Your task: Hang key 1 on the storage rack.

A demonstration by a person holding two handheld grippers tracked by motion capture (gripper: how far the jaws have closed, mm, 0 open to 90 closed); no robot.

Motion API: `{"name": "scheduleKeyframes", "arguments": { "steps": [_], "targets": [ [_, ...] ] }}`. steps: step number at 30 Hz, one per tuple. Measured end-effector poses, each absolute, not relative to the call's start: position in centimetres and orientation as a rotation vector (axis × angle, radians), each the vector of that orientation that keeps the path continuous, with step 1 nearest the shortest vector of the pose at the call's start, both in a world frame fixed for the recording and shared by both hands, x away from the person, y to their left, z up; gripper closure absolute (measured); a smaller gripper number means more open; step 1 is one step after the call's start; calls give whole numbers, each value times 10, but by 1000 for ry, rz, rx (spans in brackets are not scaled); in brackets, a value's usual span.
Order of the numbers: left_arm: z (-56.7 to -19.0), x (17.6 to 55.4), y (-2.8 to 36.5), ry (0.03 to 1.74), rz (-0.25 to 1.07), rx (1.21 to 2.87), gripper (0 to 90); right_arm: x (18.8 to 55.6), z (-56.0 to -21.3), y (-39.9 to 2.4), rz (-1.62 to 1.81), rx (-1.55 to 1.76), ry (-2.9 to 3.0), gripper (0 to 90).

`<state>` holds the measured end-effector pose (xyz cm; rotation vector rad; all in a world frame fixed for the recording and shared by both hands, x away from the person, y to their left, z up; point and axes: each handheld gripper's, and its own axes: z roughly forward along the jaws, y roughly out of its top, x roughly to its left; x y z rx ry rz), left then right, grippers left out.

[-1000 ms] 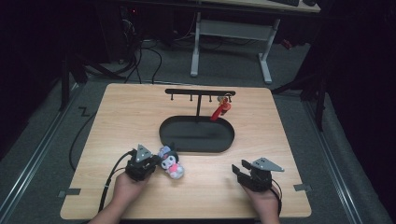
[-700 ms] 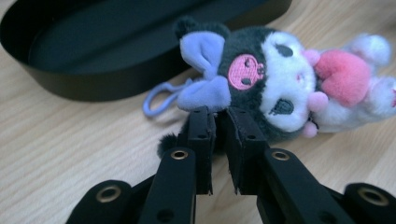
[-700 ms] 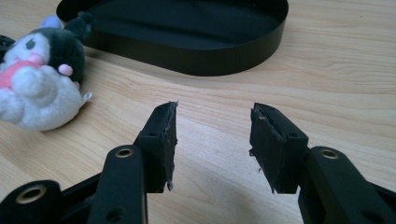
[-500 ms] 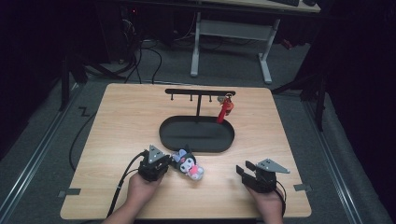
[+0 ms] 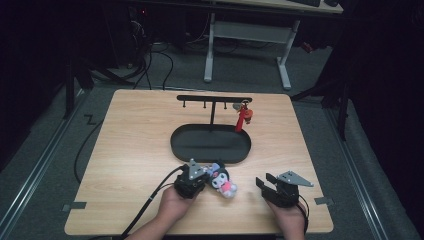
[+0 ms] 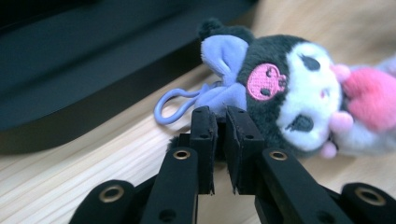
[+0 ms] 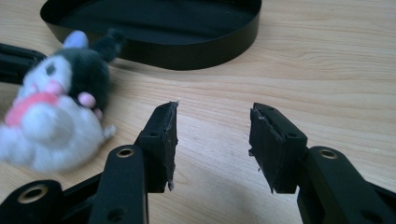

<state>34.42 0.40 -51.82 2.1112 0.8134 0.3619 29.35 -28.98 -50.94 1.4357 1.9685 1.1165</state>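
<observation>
While clamped on a purple part of the plush toy (image 6: 285,100) beside its loop (jaws nearly together in the left gripper view), left gripper (image 5: 192,181) held low over the tabletop (image 5: 135,140), just in front of the black oval tray (image 5: 210,145). Toy lying on the wood right of that gripper, near the tray's front wall, pink heart at its chest. Right gripper (image 5: 270,187) near the front right of the tabletop, well apart from the toy, jaws parted with nothing between them. Behind the tray, black hook rack (image 5: 214,99) with a red charm (image 5: 243,118) hanging at its right end.
</observation>
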Motion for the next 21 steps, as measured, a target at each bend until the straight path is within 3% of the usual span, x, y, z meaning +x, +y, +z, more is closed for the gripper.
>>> {"name": "scheduleKeyframes", "arguments": {
  "steps": [10, 16, 21],
  "targets": [
    [-513, 337, -48, 696, 315, 2139, 783, 288, -510, -312, 1086, 1505, 1887, 518],
    [-510, 344, -2, 754, 394, 2115, 665, 289, -511, -313, 1074, 1509, 1890, 503],
    [-504, 345, 78, 830, 556, 2144, 549, 289, -514, -308, 1036, 1466, 1929, 494]
  ]
}}
